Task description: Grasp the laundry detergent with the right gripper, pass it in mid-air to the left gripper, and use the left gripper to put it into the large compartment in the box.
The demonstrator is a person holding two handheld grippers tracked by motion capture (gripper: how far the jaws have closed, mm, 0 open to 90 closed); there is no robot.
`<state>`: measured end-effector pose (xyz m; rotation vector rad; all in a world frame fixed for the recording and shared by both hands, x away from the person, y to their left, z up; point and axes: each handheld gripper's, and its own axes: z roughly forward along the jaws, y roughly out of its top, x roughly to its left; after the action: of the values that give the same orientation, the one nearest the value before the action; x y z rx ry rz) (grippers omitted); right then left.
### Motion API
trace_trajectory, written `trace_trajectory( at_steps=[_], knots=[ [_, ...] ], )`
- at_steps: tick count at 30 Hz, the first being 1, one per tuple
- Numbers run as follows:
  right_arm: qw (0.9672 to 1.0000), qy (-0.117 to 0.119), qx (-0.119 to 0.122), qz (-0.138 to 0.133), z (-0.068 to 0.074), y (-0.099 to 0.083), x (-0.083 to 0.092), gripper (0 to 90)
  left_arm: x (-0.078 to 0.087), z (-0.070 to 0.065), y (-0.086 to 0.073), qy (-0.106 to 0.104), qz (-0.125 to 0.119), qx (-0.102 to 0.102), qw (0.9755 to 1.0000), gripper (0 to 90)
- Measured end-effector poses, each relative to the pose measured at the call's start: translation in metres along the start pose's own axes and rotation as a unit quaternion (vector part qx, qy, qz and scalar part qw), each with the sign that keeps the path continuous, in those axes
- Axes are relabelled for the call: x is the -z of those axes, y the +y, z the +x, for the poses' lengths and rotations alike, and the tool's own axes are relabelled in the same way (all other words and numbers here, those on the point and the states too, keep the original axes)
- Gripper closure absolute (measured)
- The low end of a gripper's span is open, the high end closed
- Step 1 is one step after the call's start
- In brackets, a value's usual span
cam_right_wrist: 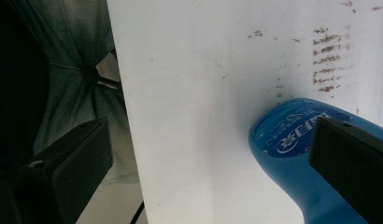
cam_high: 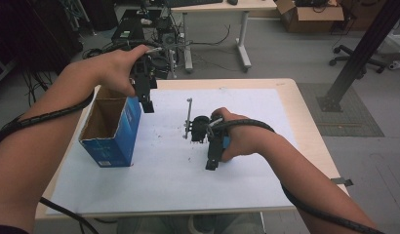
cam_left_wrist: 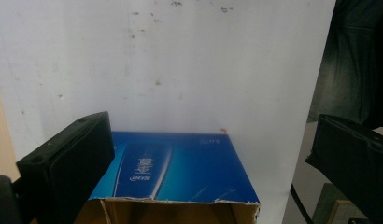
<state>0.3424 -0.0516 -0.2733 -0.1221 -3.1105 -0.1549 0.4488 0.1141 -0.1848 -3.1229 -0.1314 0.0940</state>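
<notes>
Left gripper (cam_high: pixel 148 100) jaws wide apart, empty, hovering just above the open blue cardboard box (cam_high: pixel 112 134) on white paper (cam_high: pixel 169 165). Right gripper (cam_high: pixel 212 163) jaws spread, its right jaw lying over a blue plastic handheld device (cam_right_wrist: pixel 292 154) on the paper.

One open blue cardboard box (cam_high: pixel 113 129); one blue plastic object (cam_right_wrist: pixel 297 154) under the right gripper's jaw; two handheld grippers, left gripper (cam_high: pixel 147 104), right gripper (cam_high: pixel 212 165); one white sheet (cam_high: pixel 247 161) on one table (cam_high: pixel 305 117); two forearms
</notes>
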Motion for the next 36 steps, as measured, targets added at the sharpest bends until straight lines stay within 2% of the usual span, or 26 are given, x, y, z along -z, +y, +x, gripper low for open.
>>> trace_trajectory(
  at_steps=[11, 18, 24, 27, 32, 36],
  knots=[
    [1.0, -0.001, 0.007, 0.001, 0.002, -0.002, -0.006, 0.0, 0.0, -0.004, 0.004, 0.001, -0.003, 0.0, 1.0, 0.1],
    [0.9999, 0.007, 0.003, -0.014, 0.005, -0.009, -0.006, 0.0, -0.002, -0.006, 0.005, -0.001, 0.003, 0.001, 1.0, 0.1],
    [0.9998, 0.01, -0.008, -0.016, 0.013, -0.027, -0.012, 0.0, -0.006, -0.01, 0.002, -0.004, 0.001, 0.005, 1.0, 0.1],
    [0.9998, 0.01, -0.009, -0.013, 0.016, -0.032, -0.015, 0.0, -0.007, -0.013, 0.001, -0.006, -0.011, 0.004, 0.9999, 0.1],
    [0.9998, 0.015, -0.009, -0.005, 0.028, -0.052, -0.026, 0.0, -0.014, -0.017, 0.0, -0.011, -0.007, 0.002, 0.9999, 0.1],
    [0.9997, 0.021, -0.013, -0.007, 0.033, -0.066, -0.031, 0.0, -0.018, -0.017, 0.0, -0.014, -0.015, 0.005, 0.9998, 0.1]
  ],
)
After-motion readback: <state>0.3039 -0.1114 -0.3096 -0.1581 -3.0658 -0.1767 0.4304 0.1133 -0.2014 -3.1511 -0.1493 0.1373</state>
